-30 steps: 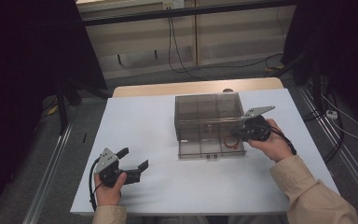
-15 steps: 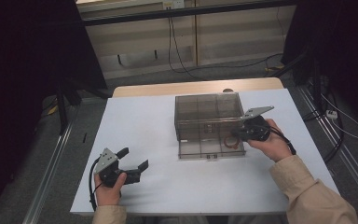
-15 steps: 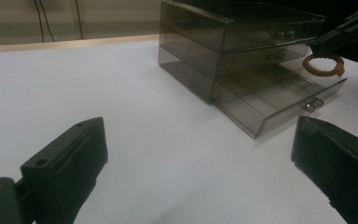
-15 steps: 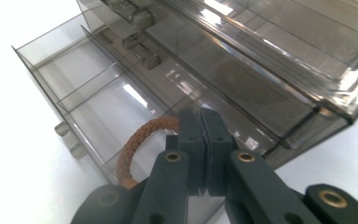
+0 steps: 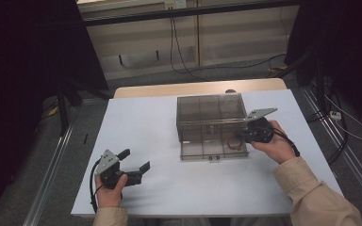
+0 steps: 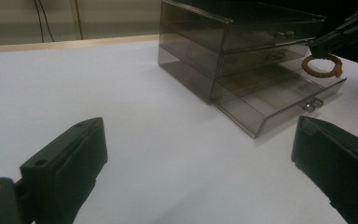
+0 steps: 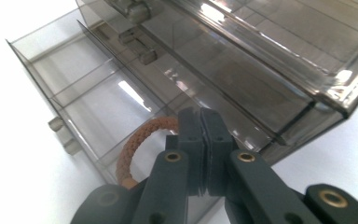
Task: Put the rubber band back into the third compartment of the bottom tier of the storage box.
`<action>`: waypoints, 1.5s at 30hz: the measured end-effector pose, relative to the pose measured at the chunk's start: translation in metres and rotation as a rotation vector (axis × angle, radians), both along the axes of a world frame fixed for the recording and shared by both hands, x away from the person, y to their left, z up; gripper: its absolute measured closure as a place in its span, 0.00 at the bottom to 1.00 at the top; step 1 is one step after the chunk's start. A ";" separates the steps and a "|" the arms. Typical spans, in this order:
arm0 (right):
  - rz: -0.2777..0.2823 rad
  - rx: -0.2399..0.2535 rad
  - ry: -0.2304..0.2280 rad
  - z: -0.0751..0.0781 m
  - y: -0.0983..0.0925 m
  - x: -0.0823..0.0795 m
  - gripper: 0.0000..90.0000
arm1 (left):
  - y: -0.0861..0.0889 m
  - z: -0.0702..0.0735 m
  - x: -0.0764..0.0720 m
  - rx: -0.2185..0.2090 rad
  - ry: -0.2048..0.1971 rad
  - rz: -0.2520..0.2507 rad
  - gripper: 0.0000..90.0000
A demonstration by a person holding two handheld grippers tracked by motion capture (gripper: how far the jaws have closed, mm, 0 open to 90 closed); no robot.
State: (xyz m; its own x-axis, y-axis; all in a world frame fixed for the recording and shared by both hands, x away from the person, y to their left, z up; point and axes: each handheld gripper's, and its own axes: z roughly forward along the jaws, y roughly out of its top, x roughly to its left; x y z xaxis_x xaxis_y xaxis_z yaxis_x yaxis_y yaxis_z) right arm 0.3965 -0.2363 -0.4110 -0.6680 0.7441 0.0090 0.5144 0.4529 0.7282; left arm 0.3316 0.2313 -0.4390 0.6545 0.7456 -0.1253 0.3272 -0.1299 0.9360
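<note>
A smoky clear drawer box [image 5: 210, 113] stands on the white table, its bottom drawer [image 5: 214, 147] pulled out toward me. My right gripper [image 5: 243, 138] is shut on a brown braided ring [image 5: 234, 142] and holds it over the right end of that open drawer. In the right gripper view the ring [image 7: 140, 140] hangs left of the closed jaws, above the drawer's divided compartments [image 7: 102, 112]. My left gripper [image 5: 134, 162] rests near the table's front left with jaws wide open and nothing between them. From the left gripper view the box [image 6: 233, 42], drawer [image 6: 279, 100] and ring [image 6: 321, 65] lie far ahead.
The white table top [image 5: 169, 141] has a wooden strip [image 5: 198, 88] along its far edge. Metal rails [image 5: 52, 165] run along the floor on both sides. Cables [image 5: 179, 42] hang by the back wall, dark curtains stand at either side.
</note>
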 end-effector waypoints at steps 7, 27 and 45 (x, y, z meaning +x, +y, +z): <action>0.008 -0.013 -0.004 -0.002 0.002 0.000 0.98 | 0.001 0.000 0.000 0.001 -0.001 0.000 0.04; 0.014 -0.028 0.000 -0.009 0.005 -0.001 0.98 | 0.001 0.000 0.000 -0.004 -0.002 0.000 0.04; 0.017 -0.034 0.006 -0.012 0.006 -0.002 0.98 | 0.001 0.000 0.000 -0.003 0.000 -0.003 0.04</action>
